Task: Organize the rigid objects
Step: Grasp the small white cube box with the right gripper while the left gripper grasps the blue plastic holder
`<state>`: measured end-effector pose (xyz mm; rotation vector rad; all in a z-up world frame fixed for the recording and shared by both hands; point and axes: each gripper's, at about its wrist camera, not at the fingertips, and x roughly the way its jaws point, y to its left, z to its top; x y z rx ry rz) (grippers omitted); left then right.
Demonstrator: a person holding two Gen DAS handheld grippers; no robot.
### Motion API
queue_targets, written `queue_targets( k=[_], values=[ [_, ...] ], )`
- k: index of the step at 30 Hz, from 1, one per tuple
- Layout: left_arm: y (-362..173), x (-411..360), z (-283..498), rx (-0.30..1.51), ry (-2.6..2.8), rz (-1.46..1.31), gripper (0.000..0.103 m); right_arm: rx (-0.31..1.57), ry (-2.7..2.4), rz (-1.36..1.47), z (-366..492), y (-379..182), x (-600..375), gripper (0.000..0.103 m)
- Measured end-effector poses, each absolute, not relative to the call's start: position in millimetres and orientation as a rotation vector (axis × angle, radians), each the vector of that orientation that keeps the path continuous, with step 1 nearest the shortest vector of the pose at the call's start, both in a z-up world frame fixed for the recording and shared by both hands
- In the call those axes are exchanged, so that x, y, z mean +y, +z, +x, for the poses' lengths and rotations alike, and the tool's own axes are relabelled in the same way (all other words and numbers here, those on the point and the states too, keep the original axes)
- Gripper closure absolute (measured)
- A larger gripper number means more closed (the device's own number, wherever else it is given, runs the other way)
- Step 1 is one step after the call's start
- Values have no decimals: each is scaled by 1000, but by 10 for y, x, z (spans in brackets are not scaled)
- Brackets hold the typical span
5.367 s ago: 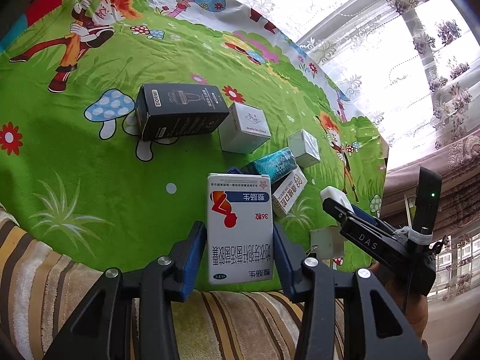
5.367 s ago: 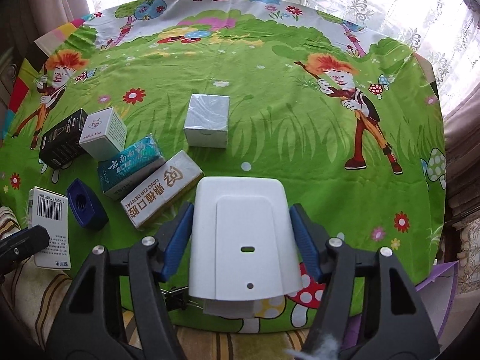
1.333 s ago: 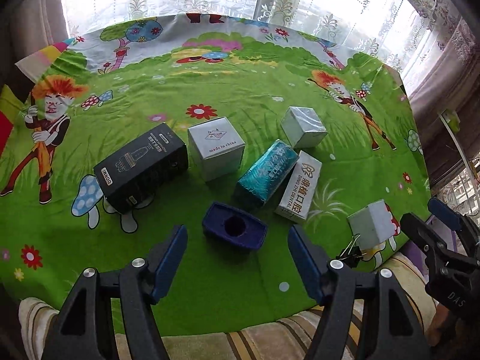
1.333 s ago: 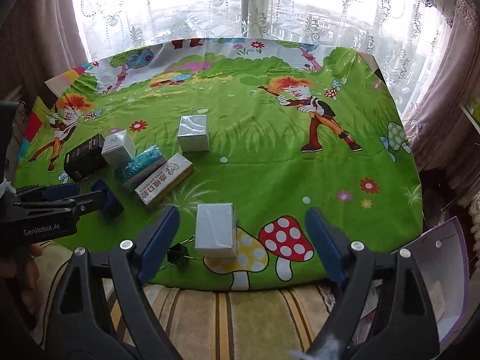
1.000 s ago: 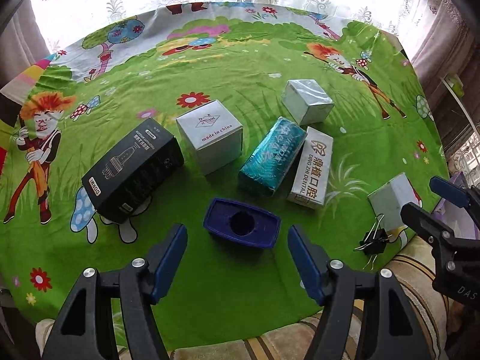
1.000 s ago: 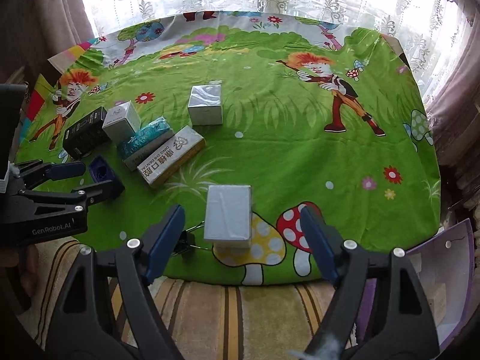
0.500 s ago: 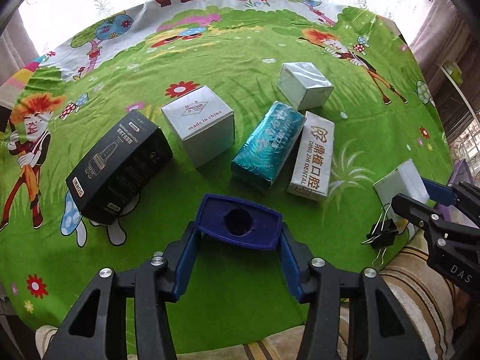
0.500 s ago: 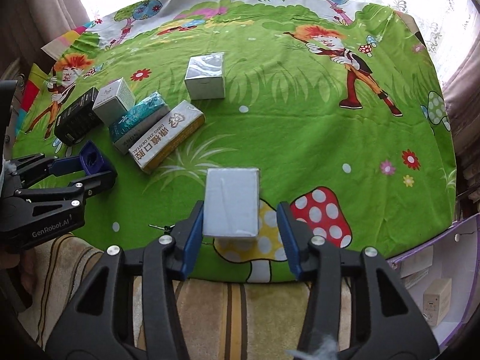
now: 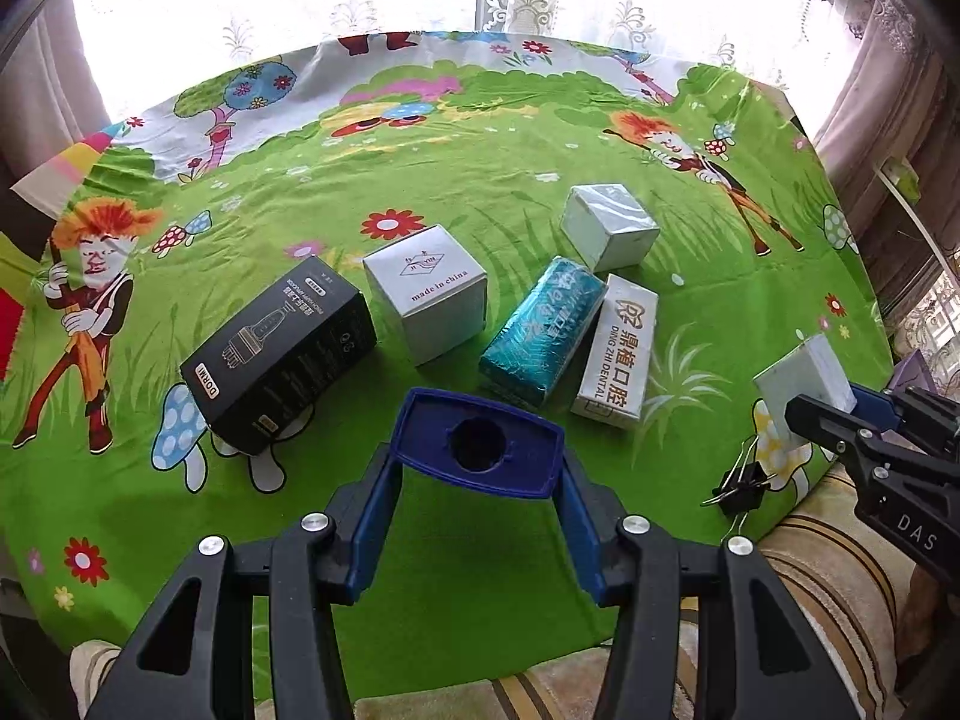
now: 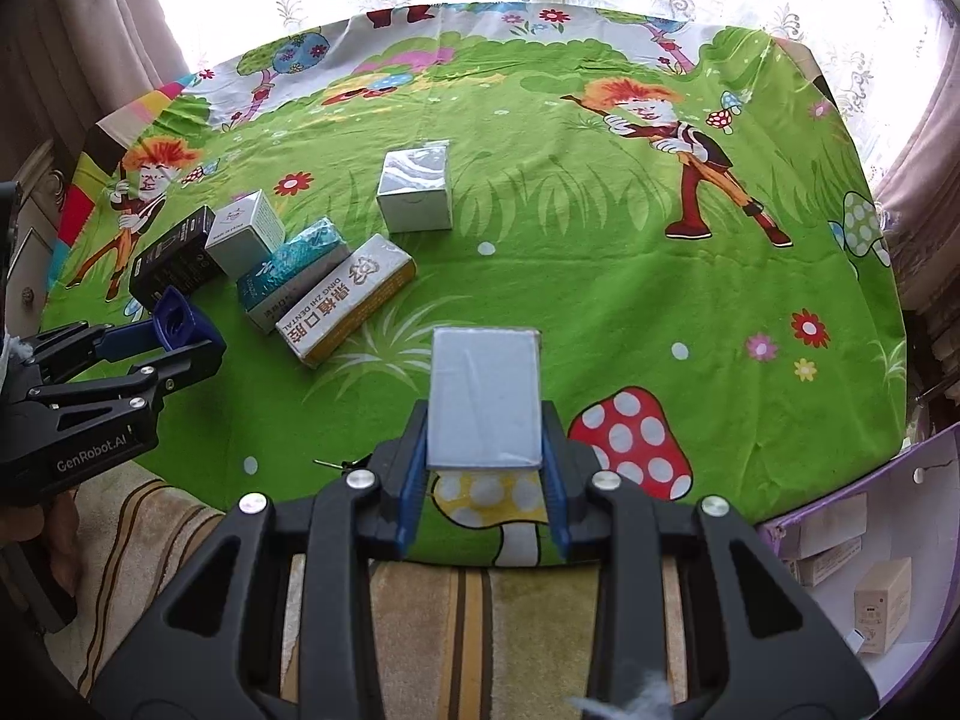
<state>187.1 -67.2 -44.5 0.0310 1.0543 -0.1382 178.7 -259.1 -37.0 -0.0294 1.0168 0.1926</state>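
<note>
Left tool [image 9: 477, 483] squeezing dark blue plastic block [image 9: 479, 443], round hole on top, low middle. Right tool [image 10: 485, 480] squeezing smooth shiny white box [image 10: 485, 396], low middle, above green cloth.

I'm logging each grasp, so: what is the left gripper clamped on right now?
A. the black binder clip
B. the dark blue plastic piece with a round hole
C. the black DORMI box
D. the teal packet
B: the left gripper has both blue fingers pressed against the sides of the dark blue plastic piece, which shows a round hole.
</note>
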Motion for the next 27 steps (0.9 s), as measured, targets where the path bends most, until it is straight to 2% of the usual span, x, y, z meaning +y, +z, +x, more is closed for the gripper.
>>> queue_targets(
  k=[8, 27],
  values=[
    [-153, -788, 1697, 942, -134, 65, 51, 917, 145, -29, 1663, -169, -2659, 66],
    [224, -1490, 1202, 913, -368, -36, 51, 771, 100, 49, 1099, 324, -3236, 66]
  ],
)
